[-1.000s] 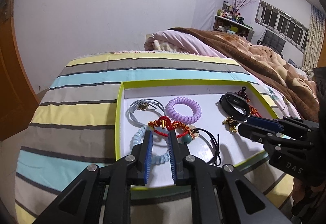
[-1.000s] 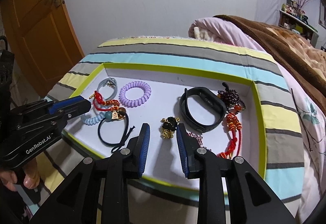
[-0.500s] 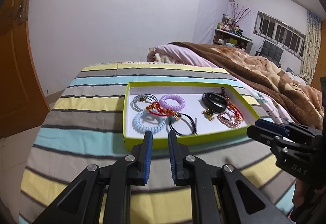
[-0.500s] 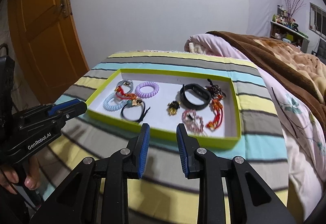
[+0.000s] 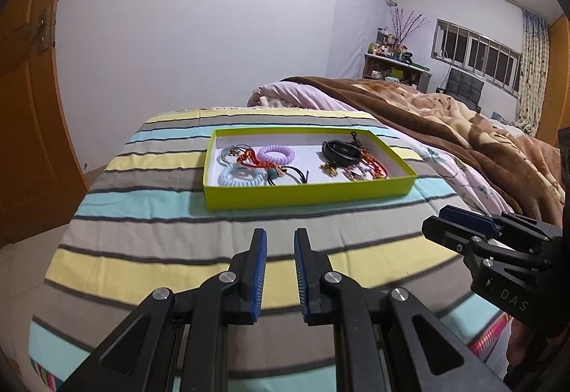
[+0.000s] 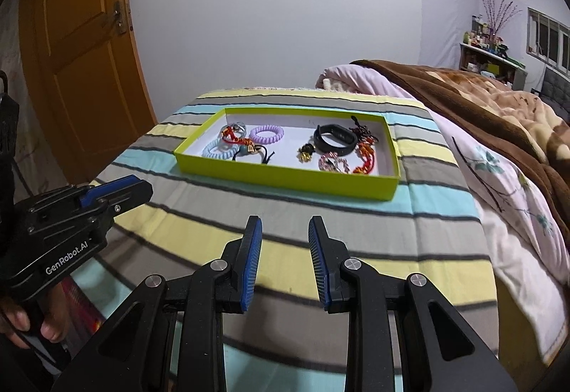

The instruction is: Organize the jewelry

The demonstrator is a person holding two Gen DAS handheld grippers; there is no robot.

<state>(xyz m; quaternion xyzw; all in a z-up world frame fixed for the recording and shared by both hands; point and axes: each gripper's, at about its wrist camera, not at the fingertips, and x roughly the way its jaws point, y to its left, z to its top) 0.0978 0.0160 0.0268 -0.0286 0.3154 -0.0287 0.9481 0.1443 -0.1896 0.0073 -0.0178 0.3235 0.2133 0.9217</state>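
A lime-green tray point(image 5: 306, 193) point(image 6: 285, 176) with a white floor lies on the striped bedspread. In it are a purple coil hair tie point(image 5: 276, 154) point(image 6: 266, 134), a light blue coil tie point(image 5: 239, 177), a black hair tie point(image 5: 295, 174), a red cord piece point(image 5: 251, 156), a black wristband point(image 5: 340, 150) point(image 6: 335, 139), gold charms point(image 6: 306, 152) and red and pink beaded strings point(image 6: 363, 156). My left gripper point(image 5: 280, 235) hovers open and empty over the bedspread, well short of the tray. My right gripper point(image 6: 285, 222) is also open and empty, likewise short of the tray.
The striped bedspread point(image 5: 160, 242) covers the near end of the bed; a brown blanket point(image 5: 445, 121) and pink quilt lie to the right. An orange door point(image 6: 82, 46) stands at the left. A hand point(image 6: 21, 320) holds the left gripper's handle.
Both grippers have pulled back from over the tray's contents to well in front of the tray, and risen slightly. Their jaws stay as they were. The jewelry has not moved.
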